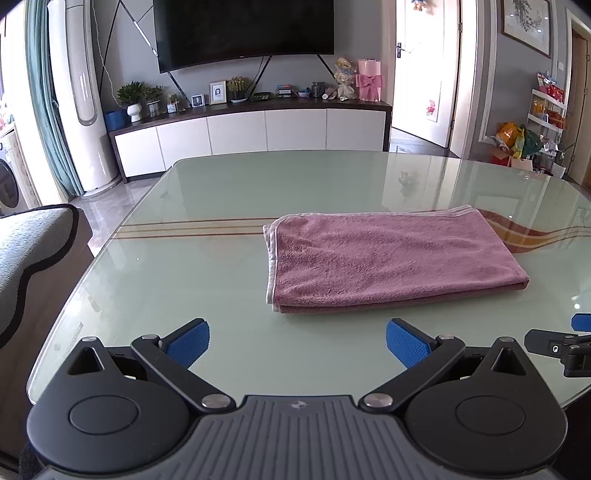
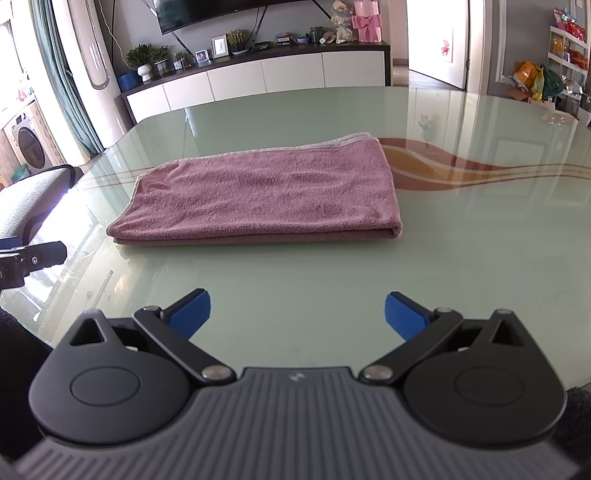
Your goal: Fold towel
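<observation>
A pink towel (image 1: 391, 258) with a white hem lies folded flat on the glass table (image 1: 221, 258). It also shows in the right wrist view (image 2: 262, 192). My left gripper (image 1: 297, 343) is open and empty, above the table's near edge, short of the towel and to its left. My right gripper (image 2: 297, 314) is open and empty, also short of the towel's near folded edge. Part of the right gripper shows at the right edge of the left wrist view (image 1: 561, 343). Part of the left gripper shows at the left edge of the right wrist view (image 2: 29, 258).
A chair back (image 1: 33, 251) stands at the table's left side. Beyond the table are a white TV cabinet (image 1: 251, 133) with plants and frames, a TV (image 1: 243, 29), and a tall air conditioner (image 1: 85, 92). A shelf with bags (image 1: 532, 133) stands at the right.
</observation>
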Demonstrator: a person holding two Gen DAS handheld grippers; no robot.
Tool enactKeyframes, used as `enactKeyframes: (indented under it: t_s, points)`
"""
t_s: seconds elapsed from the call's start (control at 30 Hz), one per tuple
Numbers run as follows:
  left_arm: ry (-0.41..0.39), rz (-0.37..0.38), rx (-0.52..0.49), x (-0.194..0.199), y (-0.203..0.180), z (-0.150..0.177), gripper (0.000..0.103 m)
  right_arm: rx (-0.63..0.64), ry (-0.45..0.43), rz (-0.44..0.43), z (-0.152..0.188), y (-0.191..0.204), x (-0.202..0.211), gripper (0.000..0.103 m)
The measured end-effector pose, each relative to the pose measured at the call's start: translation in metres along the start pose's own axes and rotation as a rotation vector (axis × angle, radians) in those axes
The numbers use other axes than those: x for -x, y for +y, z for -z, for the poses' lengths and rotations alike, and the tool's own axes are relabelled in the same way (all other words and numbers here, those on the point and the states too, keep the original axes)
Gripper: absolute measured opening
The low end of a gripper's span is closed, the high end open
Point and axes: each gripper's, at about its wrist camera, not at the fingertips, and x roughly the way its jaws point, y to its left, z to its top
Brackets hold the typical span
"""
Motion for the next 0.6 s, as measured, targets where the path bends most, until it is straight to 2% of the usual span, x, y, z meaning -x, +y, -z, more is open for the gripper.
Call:
enactKeyframes:
  t_s: [0.6]
  points:
    - [-0.002,0.002,0.004,-0.0013,-0.0006,0.0033,0.103,-0.003,-0.002,0.006,0.0015,0.0004,-0.0014,0.103]
